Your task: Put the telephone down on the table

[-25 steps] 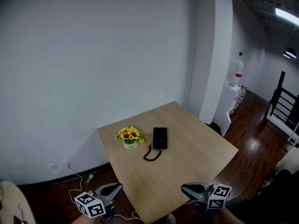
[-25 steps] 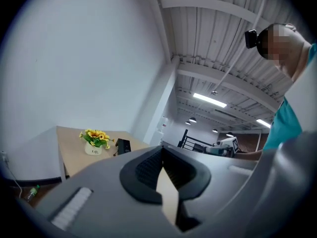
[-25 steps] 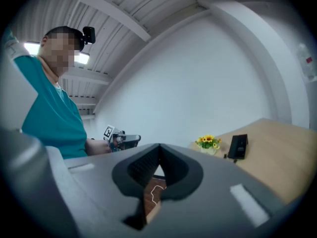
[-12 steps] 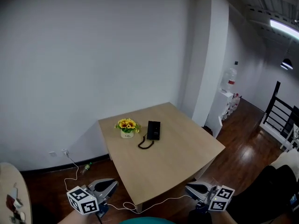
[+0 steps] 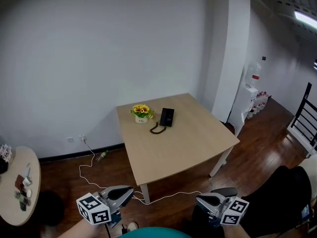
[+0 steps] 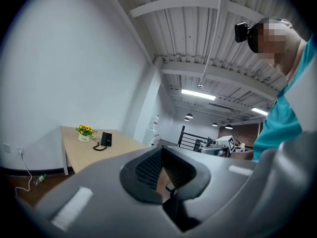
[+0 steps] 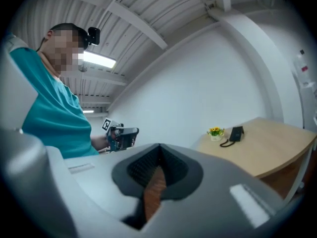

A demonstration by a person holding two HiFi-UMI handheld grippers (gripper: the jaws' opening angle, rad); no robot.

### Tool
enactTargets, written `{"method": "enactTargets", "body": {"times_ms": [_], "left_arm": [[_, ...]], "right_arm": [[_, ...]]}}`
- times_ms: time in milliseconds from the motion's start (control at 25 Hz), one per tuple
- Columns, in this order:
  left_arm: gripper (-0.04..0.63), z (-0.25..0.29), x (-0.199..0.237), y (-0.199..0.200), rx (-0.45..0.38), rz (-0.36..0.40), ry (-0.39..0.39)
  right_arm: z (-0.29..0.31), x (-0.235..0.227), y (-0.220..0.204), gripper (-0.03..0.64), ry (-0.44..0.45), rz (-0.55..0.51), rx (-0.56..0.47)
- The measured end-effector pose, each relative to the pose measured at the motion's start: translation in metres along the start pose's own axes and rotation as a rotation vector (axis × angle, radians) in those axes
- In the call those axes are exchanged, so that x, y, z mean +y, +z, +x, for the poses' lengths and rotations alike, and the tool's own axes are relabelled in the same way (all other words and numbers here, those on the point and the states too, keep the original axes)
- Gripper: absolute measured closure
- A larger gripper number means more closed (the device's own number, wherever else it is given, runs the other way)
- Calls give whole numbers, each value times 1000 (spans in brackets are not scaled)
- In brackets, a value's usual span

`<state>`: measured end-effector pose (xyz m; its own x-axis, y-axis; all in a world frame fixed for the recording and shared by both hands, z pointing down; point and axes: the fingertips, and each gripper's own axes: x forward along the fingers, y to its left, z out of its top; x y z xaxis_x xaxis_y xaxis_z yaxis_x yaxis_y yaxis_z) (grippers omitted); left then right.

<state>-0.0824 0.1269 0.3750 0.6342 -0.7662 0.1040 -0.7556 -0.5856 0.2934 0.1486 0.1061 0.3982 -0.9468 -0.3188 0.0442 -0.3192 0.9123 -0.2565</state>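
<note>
The task looks finished: the black corded telephone lies on the pale wooden counter, and the far-off left gripper and right gripper, both closed and empty, need no further move.

Sparse office-like loft: wooden table with telephone, water dispenser, dark plank floor, strip-lit corrugated ceiling

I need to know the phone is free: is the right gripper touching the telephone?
Apart. In the head view, the telephone lies on the table, and the right gripper hangs well short of it.
</note>
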Motion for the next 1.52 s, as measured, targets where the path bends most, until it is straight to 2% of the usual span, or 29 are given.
{"method": "enactTargets", "body": {"times_ms": [280, 600, 720, 800, 920, 1160, 1520], "left_arm": [[591, -46, -16, -9, -5, -1, 2], [591, -125, 11, -21, 33, 6, -89], [591, -152, 9, -27, 47, 11, -145], [591, -163, 9, -33, 48, -3, -154], [591, -167, 7, -43, 30, 0, -134], [591, -162, -24, -52, 7, -26, -107], [591, -155, -33, -45, -21, -32, -77]], "right_arm": [[2, 49, -13, 615, 19, 26, -18], [53, 118, -17, 615, -58, 49, -68], [68, 143, -23, 615, -73, 77, -96], [71, 154, -27, 615, -80, 100, -116], [64, 162, -36, 615, -94, 86, -97], [36, 166, -52, 615, -92, 49, -33], [28, 158, -46, 615, -68, 1, -6]]}}
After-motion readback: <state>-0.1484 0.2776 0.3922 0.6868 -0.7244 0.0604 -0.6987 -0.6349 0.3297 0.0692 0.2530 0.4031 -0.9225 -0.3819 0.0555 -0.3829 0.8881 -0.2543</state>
